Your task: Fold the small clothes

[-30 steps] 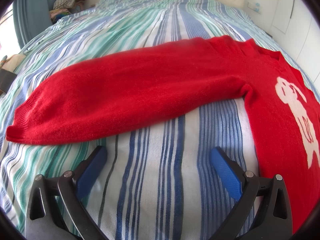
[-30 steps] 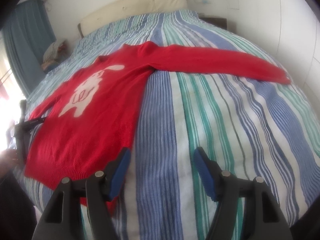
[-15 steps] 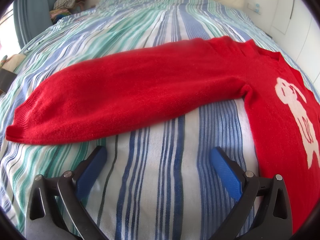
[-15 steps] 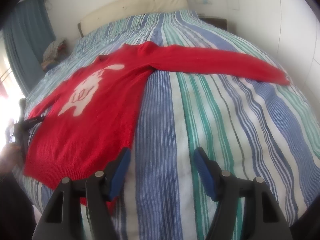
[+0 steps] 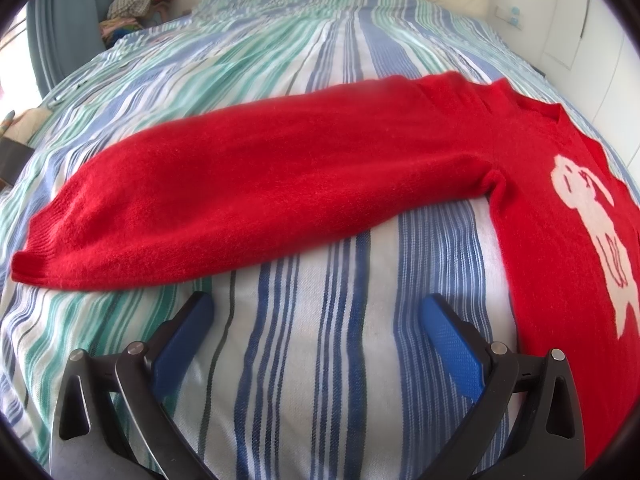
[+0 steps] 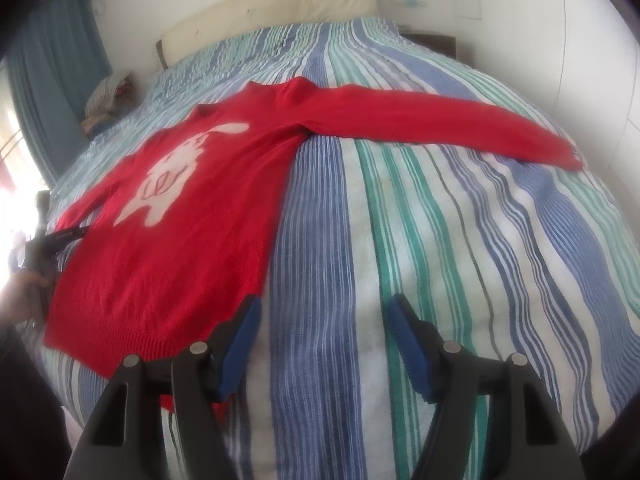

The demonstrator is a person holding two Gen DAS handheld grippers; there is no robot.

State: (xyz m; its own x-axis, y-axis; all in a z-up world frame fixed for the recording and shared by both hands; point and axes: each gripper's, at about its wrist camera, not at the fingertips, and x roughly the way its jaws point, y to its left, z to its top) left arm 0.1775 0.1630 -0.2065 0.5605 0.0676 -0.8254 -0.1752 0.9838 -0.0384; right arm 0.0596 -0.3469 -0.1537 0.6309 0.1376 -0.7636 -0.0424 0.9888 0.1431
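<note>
A red knitted sweater [image 6: 192, 240] with a white figure [image 6: 168, 176] on its front lies flat on the striped bedspread [image 6: 400, 240], both sleeves spread out. In the left wrist view one sleeve [image 5: 260, 196] stretches to the left, its cuff [image 5: 36, 256] at the far left, and the body [image 5: 568, 240] is at the right. My left gripper [image 5: 316, 316] is open and empty, just in front of that sleeve. My right gripper [image 6: 324, 324] is open and empty, beside the sweater's lower right hem corner. The other sleeve [image 6: 460, 124] reaches to the right.
A beige headboard [image 6: 280, 8] stands at the far end of the bed. A pile of clothes [image 5: 136, 4] lies by blue curtains [image 6: 52, 80] at the bed's far left. White wall and cupboard doors [image 6: 592, 40] run along the right side.
The right gripper has shifted slightly towards the sweater's hem. The left gripper and the sweater have stayed in place.
</note>
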